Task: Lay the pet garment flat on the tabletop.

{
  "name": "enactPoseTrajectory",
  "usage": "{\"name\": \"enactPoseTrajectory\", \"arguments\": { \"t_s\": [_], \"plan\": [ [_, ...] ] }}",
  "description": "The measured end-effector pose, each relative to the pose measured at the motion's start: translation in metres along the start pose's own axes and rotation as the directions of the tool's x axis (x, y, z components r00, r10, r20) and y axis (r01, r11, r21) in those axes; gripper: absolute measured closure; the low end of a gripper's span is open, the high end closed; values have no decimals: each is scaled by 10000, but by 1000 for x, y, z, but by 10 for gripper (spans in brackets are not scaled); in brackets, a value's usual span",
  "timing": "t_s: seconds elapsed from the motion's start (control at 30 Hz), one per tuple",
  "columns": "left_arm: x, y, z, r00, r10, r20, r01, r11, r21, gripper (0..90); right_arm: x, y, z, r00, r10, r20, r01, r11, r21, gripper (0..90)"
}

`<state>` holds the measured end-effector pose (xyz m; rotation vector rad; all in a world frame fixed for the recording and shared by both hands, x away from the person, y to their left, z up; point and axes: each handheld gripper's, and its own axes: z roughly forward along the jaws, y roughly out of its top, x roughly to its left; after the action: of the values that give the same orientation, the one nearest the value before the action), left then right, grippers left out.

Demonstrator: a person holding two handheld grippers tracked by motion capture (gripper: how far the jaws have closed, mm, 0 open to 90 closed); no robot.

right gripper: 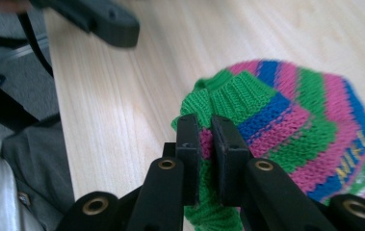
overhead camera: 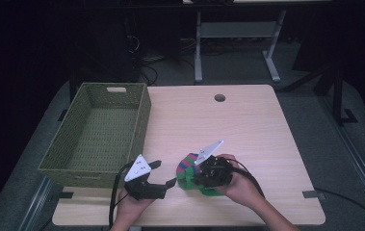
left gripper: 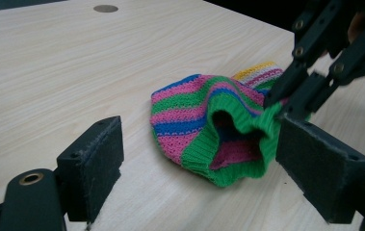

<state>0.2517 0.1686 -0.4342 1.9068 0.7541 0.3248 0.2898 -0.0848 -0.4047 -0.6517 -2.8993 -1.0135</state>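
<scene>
While my right gripper (right gripper: 206, 139) pinches the one striped knit hat's (overhead camera: 188, 169) green cuff at the table's (overhead camera: 247, 130) near edge, left gripper (left gripper: 197, 161) gapes empty; one basket (overhead camera: 98, 132) seen from above; yellow lettering in right gripper view.

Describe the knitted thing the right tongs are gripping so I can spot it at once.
Start at the wooden table and pass the green woven basket at its left. Near the front edge lies a small knitted hat, pinched at its cuff by the right tongs. It is the lone soft item, striped pink, green and blue.
</scene>
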Motion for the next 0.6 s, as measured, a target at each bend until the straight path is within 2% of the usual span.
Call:
{"name": "enactPoseTrajectory", "arguments": {
  "t_s": [0.13,0.37,0.43,0.53,0.6],
  "plan": [
    [-2,0,2,9998,144,98,-145,9999,81,168,-3,0,-14,9998,206,41,-205,9989,-413,819],
    [-6,2,6,9996,18,285,-18,10000,-13,169,-10,-1,-36,9981,607,-104,-614,9928,-1030,817],
    [-10,3,9,9993,77,377,-74,9999,-86,169,-14,-1,-45,9980,623,62,-611,9902,-1256,817],
    [-13,5,12,9983,83,577,-81,10000,-39,170,-16,-2,-55,9973,732,64,-714,9854,-1549,817],
    [-16,6,14,9967,190,792,-184,9998,-85,214,-19,-3,-62,9973,741,6,-727,9805,-1824,817]
  ]
}}
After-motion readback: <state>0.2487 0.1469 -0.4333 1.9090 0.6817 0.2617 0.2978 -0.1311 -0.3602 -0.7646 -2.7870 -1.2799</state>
